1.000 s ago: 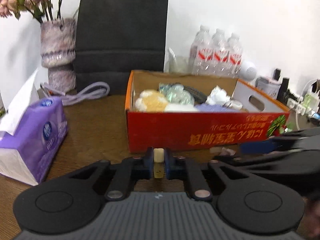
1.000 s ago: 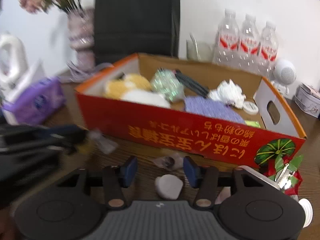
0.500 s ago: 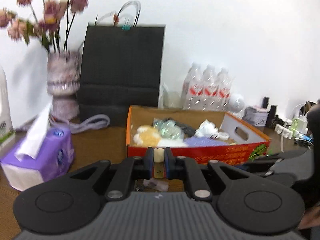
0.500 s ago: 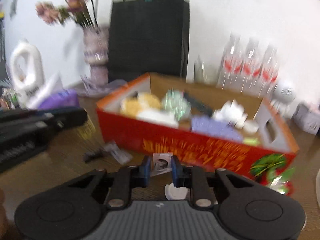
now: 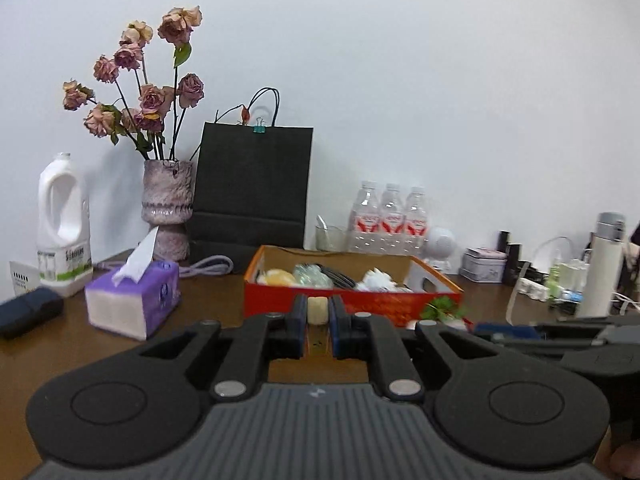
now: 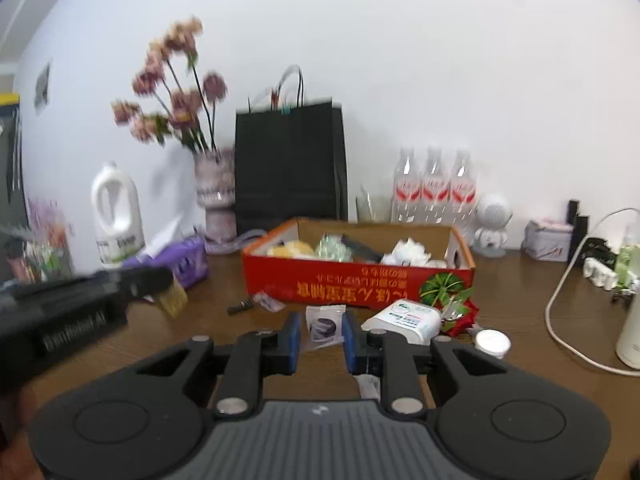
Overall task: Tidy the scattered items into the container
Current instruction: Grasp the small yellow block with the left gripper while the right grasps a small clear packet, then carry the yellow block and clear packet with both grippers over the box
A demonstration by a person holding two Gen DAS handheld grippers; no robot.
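Note:
A red cardboard box holding several items stands mid-table. My left gripper is shut on a small cream block, held up in front of the box. My right gripper is shut on a small clear packet with a dark ring, held in front of the box. On the table near the box lie a white packet, a clear wrapper, a dark spring, a white cap and a red-green bow.
A purple tissue box, white jug, vase of dried roses, black paper bag and water bottles stand behind. A white flask, power strip and cable are at the right.
Both grippers have risen and pulled back from the box. The right gripper closed on the clear packet and lifted it. The left still holds the cream block.

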